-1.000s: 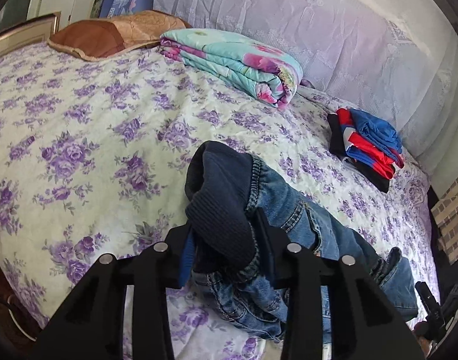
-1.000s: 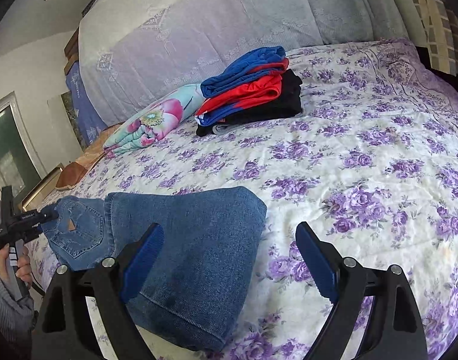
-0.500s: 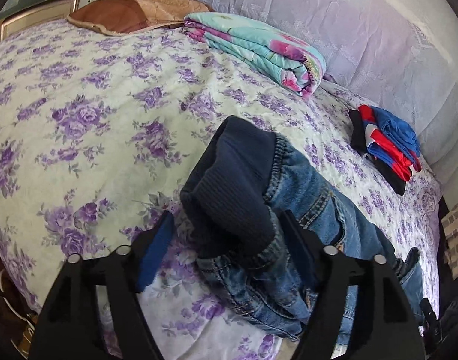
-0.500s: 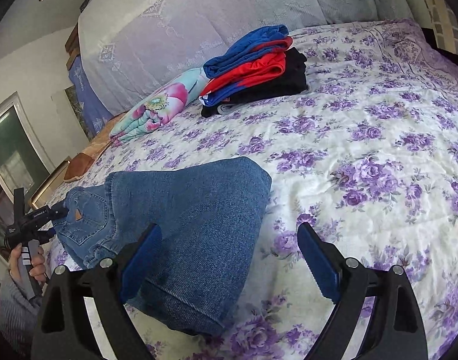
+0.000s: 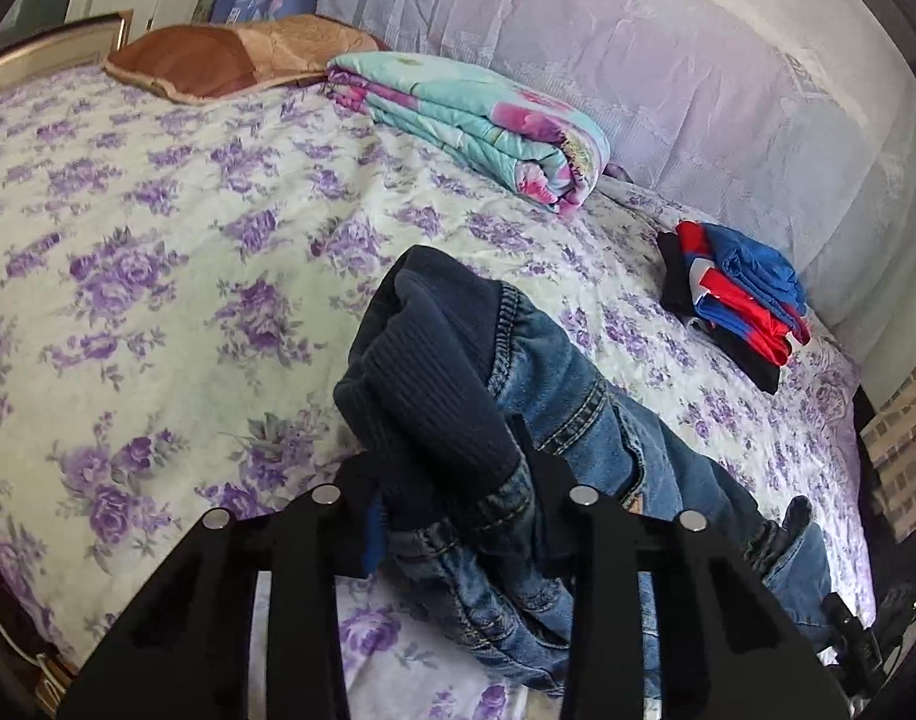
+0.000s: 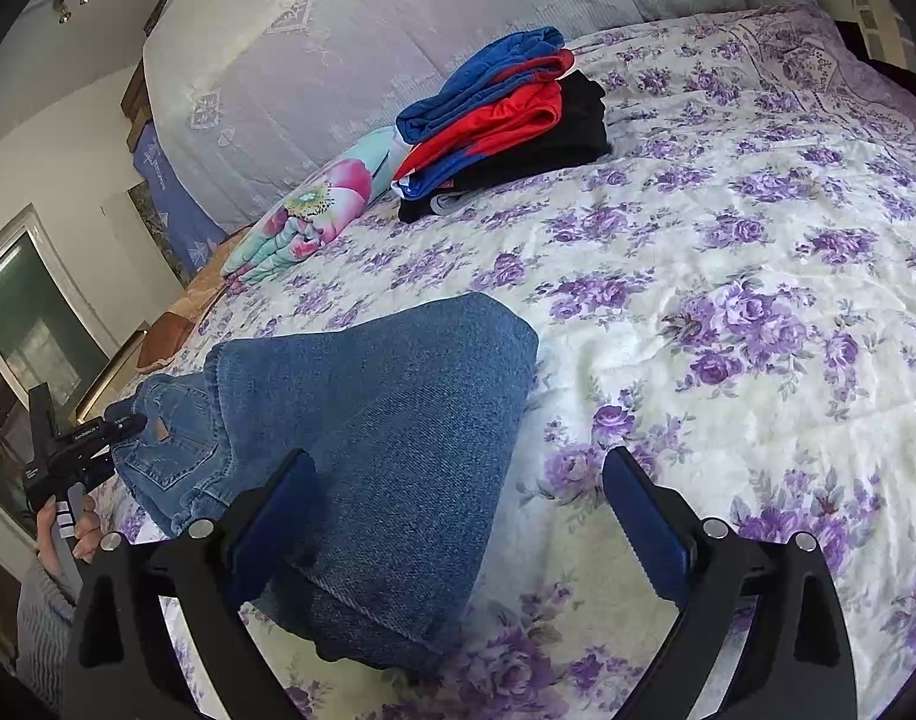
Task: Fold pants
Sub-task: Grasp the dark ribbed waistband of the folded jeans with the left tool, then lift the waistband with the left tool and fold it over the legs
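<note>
A: Start at the left. What has the left gripper [image 5: 452, 501] got?

B: Its fingers [image 5: 542, 516] are drawn in tight on the waist end of the jeans [image 5: 554, 396]. The dark ribbed waistband [image 5: 422, 384] bunches up between them and stands above the bed [image 5: 158, 276]. From the right wrist view the same gripper [image 6: 113, 423] shows at the far left, nipping the waist beside the back pocket.

A: And the jeans themselves?

B: They lie on the floral bedspread near the bed's front edge, running from the left gripper towards the right one. In the right wrist view the jeans [image 6: 386, 420] are doubled over, with a rounded fold at the end farthest from the camera.

A: The right gripper [image 6: 458, 522]?

B: Spread wide, holding nothing. Its left finger sits over the denim; whether it touches I can't tell. The right finger is over bare bedspread.

A: What else is on the bed?

B: Farther back, a brown pillow [image 5: 218, 57], then a folded floral quilt [image 5: 476, 126], then a stack of blue, red and black clothes [image 6: 500, 120] near the pale padded headboard [image 6: 398, 30]. All well apart from the jeans.
</note>
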`<state>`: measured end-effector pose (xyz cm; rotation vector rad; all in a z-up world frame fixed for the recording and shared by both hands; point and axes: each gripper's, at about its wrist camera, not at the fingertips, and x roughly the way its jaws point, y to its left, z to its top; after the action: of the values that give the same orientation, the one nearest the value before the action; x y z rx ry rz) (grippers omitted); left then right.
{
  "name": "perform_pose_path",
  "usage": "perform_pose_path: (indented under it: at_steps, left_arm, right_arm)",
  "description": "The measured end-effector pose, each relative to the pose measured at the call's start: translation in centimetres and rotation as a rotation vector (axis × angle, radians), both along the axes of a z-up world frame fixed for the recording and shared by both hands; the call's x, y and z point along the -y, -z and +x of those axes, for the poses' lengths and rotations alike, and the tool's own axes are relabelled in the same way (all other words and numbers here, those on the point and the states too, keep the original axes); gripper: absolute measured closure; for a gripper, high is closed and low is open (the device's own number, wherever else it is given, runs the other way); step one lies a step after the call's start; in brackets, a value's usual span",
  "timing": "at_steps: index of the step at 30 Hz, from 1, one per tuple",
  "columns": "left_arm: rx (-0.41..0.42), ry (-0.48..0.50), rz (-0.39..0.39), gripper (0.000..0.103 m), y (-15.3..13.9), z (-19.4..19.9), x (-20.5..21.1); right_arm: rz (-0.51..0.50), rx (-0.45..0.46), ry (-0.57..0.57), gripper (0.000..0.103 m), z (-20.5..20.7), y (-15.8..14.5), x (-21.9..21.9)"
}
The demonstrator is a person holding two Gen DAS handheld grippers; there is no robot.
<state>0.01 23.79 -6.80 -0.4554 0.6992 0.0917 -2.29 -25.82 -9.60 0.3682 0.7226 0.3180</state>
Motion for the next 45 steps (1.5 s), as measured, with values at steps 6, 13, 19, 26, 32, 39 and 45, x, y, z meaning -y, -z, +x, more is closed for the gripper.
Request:
perform_pose_path:
  at_steps: [6,13,19,26,32,39,45]
  left_arm:
    - [0.118,0.025,0.207,0.074,-6.0,-2.0,4.9]
    - [0.311,0.152,0.538,0.074,-12.2,-5.1,15.9]
    - [0.423,0.382,0.718,0.074,-13.0,-6.1,27.5]
    - [0.345,0.689,0.792,0.074,-5.7,-4.8,38.5]
    - [0.301,0.796,0.89,0.066,0.5,-5.9,41.3]
    - [0.251,0.858,0.631,0.035,-3.1,-6.2,37.5]
    - [0.347,0.638,0.623,0.014,-7.4,-6.3,31.7]
  right_arm:
    - [0.004,0.007,0.002,0.006,-0.1,0.0,0.0]
    - [0.025,0.008,-0.001,0.006,-0.1,0.2,0.4]
    - [0.073,0.052,0.052,0.006,-0.8,-0.2,1.8]
    - [0.028,0.043,0.195,0.006,-2.2,-0.5,5.1]
    - [0.114,0.025,0.279,0.006,-2.9,0.6,9.4]
    - [0.127,0.038,0.262,0.006,-2.7,0.7,9.2]
    - [0.109,0.045,0.263,0.006,-2.8,0.4,9.0]
